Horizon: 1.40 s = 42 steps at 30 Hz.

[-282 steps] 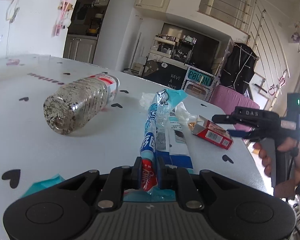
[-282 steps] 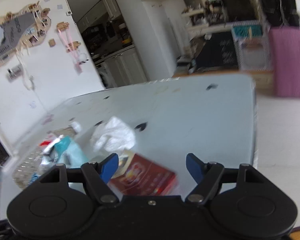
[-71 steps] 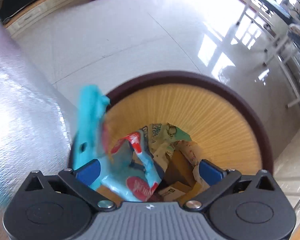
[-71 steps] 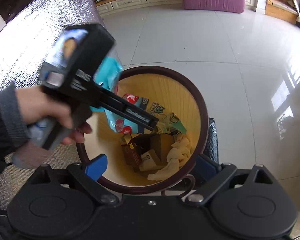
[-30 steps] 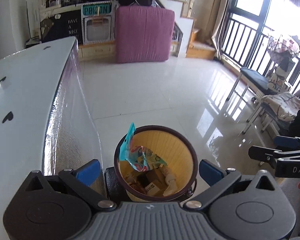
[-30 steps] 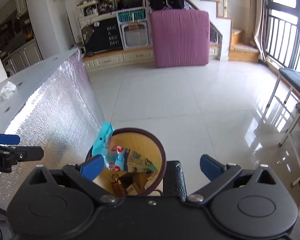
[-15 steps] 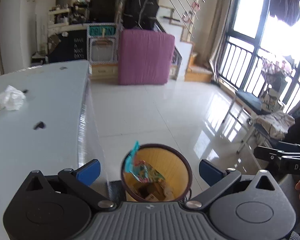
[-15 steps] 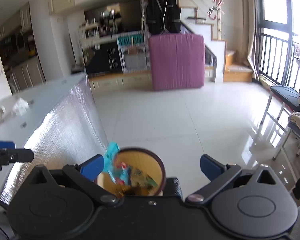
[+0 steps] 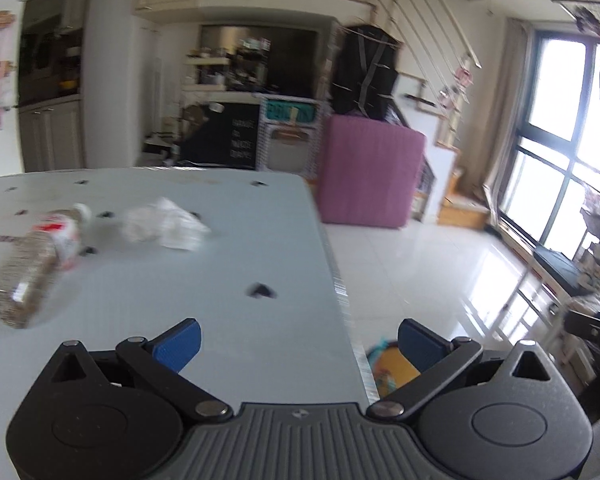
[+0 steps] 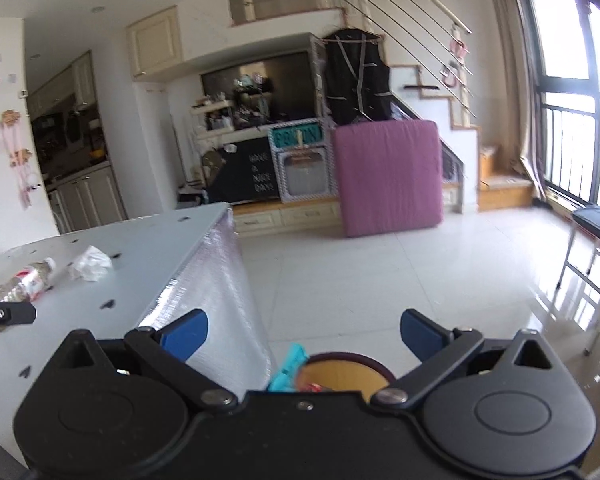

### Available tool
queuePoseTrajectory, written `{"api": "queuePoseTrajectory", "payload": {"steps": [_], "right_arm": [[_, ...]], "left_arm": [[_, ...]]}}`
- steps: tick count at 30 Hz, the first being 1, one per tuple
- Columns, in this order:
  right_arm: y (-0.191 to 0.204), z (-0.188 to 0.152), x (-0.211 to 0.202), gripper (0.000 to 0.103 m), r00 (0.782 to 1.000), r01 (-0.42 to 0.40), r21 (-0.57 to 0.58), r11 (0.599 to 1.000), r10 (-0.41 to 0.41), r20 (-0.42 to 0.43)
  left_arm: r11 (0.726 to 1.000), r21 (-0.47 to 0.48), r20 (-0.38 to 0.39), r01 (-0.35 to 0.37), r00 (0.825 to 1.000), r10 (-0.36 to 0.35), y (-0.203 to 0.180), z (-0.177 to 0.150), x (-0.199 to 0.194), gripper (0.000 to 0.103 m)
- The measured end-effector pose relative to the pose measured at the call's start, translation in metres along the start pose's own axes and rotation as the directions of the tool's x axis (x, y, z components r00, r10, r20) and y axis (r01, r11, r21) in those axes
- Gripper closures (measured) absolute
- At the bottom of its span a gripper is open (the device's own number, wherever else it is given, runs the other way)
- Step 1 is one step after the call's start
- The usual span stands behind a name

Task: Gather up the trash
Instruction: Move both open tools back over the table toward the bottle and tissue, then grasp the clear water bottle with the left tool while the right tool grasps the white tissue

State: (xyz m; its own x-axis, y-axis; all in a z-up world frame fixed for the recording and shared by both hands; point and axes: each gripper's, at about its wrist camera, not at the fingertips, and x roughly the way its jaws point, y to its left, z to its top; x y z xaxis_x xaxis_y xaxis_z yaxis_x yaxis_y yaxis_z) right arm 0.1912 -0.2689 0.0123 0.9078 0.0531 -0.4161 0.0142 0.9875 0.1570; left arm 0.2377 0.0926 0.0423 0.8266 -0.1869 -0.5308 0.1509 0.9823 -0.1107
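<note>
Both the left gripper [image 9: 298, 338] and the right gripper [image 10: 304, 330] are spread and empty, so the next pick looks like the crumpled white paper wad [image 9: 162, 230] or the clear plastic bottle [image 9: 32, 264] on the pale heart-dotted table [image 9: 220, 272], bound for the round brown-rimmed bin [image 10: 346, 374].

Left claw [image 9: 298, 338] now raised from over the trash bin [image 9: 392, 368] and swung back above the tabletop [image 9: 220, 264]; blue fingers spread wide and empty, the teal wrapper [image 10: 286, 372] once pinched between them now draped over the bin's near rim. Red carton gone from the tabletop. Bottle [image 9: 28, 264] and crumpled tissue [image 9: 162, 226] back ahead-left of the left claw. Right claw [image 10: 302, 334] lifted too, bin sunk to its lower edge.
</note>
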Motion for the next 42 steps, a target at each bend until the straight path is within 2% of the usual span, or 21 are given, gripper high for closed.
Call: {"api": "queuePoseTrajectory", "payload": {"steps": [4, 8, 15, 19, 22, 25, 29, 31, 32, 34, 37, 42], "right_arm": [[0.028, 0.004, 0.007, 0.000, 0.999, -0.040, -0.017, 0.999, 0.040, 0.007], [0.053, 0.007, 0.019, 0.000, 0.996, -0.089, -0.022, 0.996, 0.089, -0.012], [0.103, 0.009, 0.039, 0.000, 0.989, -0.145, -0.073, 0.987, 0.145, -0.006], [0.129, 0.018, 0.059, 0.000, 0.987, -0.162, -0.068, 0.984, 0.160, -0.030], [0.153, 0.026, 0.077, 0.000, 0.985, -0.170, -0.083, 0.982, 0.167, -0.043], [0.182, 0.034, 0.094, 0.000, 0.983, -0.181, -0.140, 0.973, 0.174, -0.063], [0.221, 0.044, 0.123, 0.000, 0.971, -0.229, -0.184, 0.956, 0.212, -0.108], [0.241, 0.048, 0.138, 0.000, 0.963, -0.260, -0.198, 0.945, 0.238, -0.127], [0.249, 0.050, 0.145, 0.000, 0.959, -0.274, -0.200, 0.941, 0.252, -0.128], [0.265, 0.053, 0.158, 0.001, 0.952, -0.298, -0.194, 0.935, 0.276, -0.133], [0.288, 0.056, 0.182, 0.009, 0.945, -0.316, -0.161, 0.935, 0.294, -0.146], [0.315, 0.058, 0.221, 0.025, 0.953, -0.287, -0.111, 0.952, 0.271, -0.139]], "left_arm": [[0.998, -0.009, 0.036, -0.060, 0.998, 0.061, 0.039, 0.006, -0.005, 0.000], [0.991, -0.005, 0.074, -0.136, 0.988, 0.136, 0.080, 0.006, -0.007, 0.000], [0.965, -0.065, 0.120, -0.253, 0.958, 0.260, 0.154, 0.000, -0.002, 0.000], [0.945, -0.059, 0.123, -0.323, 0.937, 0.328, 0.185, -0.005, 0.010, 0.000], [0.945, -0.029, 0.135, -0.325, 0.936, 0.326, 0.201, -0.003, 0.019, 0.000], [0.949, -0.003, 0.137, -0.314, 0.940, 0.312, 0.214, 0.002, 0.029, 0.005], [0.953, 0.000, 0.084, -0.302, 0.950, 0.301, 0.228, 0.009, 0.052, 0.021], [0.950, 0.005, 0.065, -0.312, 0.948, 0.311, 0.233, 0.007, 0.062, 0.032], [0.949, 0.005, 0.059, -0.315, 0.947, 0.315, 0.235, 0.006, 0.064, 0.042], [0.954, -0.010, 0.071, -0.300, 0.951, 0.300, 0.240, 0.002, 0.060, 0.042], [0.958, 0.005, 0.086, -0.285, 0.955, 0.284, 0.237, -0.008, 0.047, 0.042], [0.970, 0.018, 0.108, -0.241, 0.965, 0.238, 0.225, -0.032, 0.013, 0.042]]}}
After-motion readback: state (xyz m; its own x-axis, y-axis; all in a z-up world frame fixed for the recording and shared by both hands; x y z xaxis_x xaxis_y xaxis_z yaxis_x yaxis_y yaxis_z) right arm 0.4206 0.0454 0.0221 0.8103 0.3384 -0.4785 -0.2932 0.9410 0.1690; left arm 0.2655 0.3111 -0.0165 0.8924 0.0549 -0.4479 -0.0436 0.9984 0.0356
